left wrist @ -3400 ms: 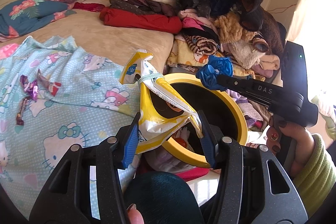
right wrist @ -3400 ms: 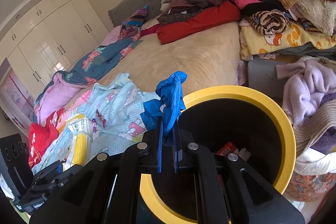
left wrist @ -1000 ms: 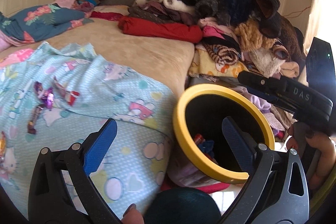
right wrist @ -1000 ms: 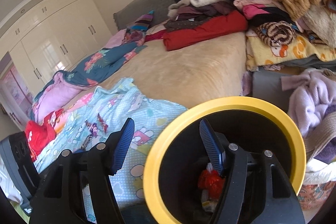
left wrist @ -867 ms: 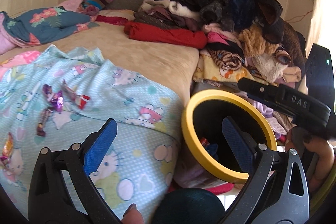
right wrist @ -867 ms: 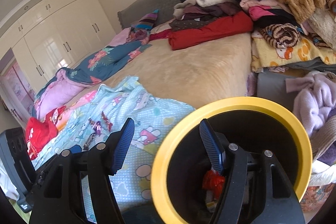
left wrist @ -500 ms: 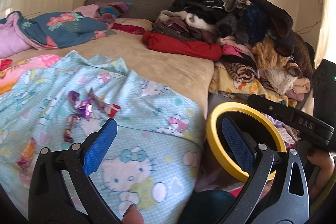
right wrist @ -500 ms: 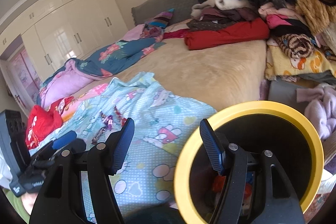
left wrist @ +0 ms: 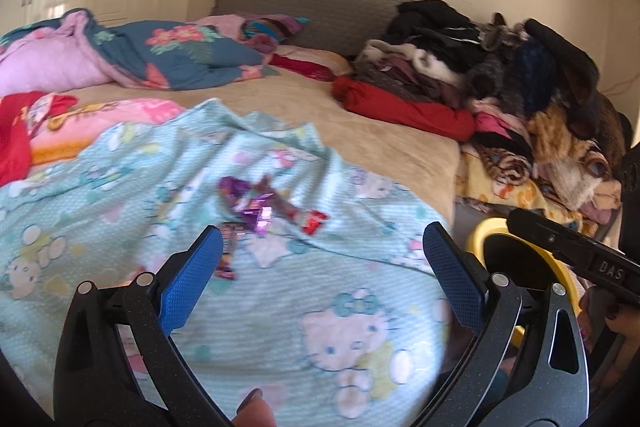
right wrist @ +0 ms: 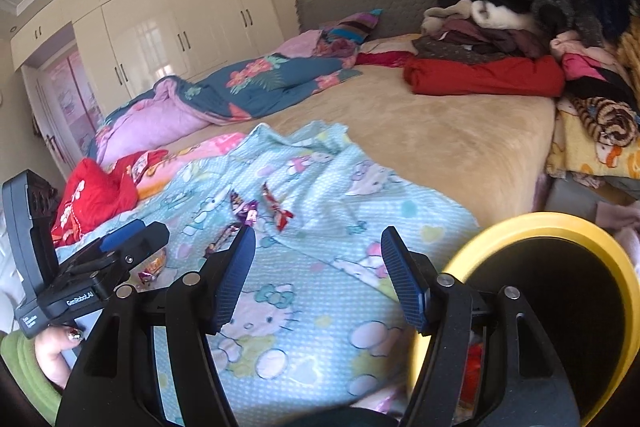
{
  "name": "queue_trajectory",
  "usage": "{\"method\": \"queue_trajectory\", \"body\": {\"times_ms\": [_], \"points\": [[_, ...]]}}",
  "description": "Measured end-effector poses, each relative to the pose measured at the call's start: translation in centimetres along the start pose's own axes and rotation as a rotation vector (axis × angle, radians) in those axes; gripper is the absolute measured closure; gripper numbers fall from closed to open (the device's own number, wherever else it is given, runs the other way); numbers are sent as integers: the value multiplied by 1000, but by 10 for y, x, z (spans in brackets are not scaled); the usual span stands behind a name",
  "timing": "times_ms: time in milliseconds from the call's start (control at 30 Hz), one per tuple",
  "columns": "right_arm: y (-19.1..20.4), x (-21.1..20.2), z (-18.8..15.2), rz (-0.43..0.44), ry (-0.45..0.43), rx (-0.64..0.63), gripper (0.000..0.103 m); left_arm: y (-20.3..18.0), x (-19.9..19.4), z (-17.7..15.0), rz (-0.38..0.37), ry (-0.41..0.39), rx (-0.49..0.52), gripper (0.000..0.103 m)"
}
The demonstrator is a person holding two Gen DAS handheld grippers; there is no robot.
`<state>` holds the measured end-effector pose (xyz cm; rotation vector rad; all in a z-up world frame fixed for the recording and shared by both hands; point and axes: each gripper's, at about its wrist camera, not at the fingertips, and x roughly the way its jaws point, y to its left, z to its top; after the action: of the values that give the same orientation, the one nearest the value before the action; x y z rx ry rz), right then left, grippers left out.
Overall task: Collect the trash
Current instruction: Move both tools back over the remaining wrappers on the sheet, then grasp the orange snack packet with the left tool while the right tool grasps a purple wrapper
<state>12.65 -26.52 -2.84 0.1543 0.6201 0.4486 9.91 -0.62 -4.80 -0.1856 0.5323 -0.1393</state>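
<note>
A: L tool (left wrist: 320, 263) status?
B: Released, jaws spread wide w/ nothing btwn them. It hangs over the light blue cartoon-cat sheet (left wrist: 280, 307) on the bed (left wrist: 360, 131).
A: R tool (right wrist: 318, 267)?
B: Same, pads apart, nothing gripped, also above the sheet. The bin rim sits just beside its rt finger.
A: Where's the trash?
B: Cluster of candy wrappers (left wrist: 260, 211) lying on the sheet, just ahead of the L tool, nearer its left finger. Purple/silver ones plus a red one (right wrist: 278, 209). A darker wrapper (right wrist: 220, 239) sits right by the R tool's left fingertip in the rt wrist view; can't tell if touching. One more orange-ish wrapper (right wrist: 154, 265) further left, partly hidden behind the L tool body.
A: Bin?
B: Yellow-rimmed black bin (right wrist: 560, 307) off the bed's edge, to the right. Some red scrap (right wrist: 474, 367) visible inside, mostly blocked by the tool.
A: Else?
B: Clothes pile (left wrist: 500, 75) on the far rt side of the bed, floral quilt (right wrist: 248, 83) at the back, white wardrobes (right wrist: 172, 23) beyond.
</note>
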Motion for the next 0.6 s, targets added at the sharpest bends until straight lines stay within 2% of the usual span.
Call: {"method": "queue_trajectory", "body": {"times_ms": [200,500,567,600], "points": [[25,37,3,54,48,-9,40,42,3,-6,67,18,-57,11],[58,111,10,137,139,38,40,93,18,-26,168,112,-114,11],[66,126,11,147,154,36,43,99,21,-31,189,121,-128,12],[68,133,12,150,162,30,44,102,23,-32,196,127,-128,16]]}}
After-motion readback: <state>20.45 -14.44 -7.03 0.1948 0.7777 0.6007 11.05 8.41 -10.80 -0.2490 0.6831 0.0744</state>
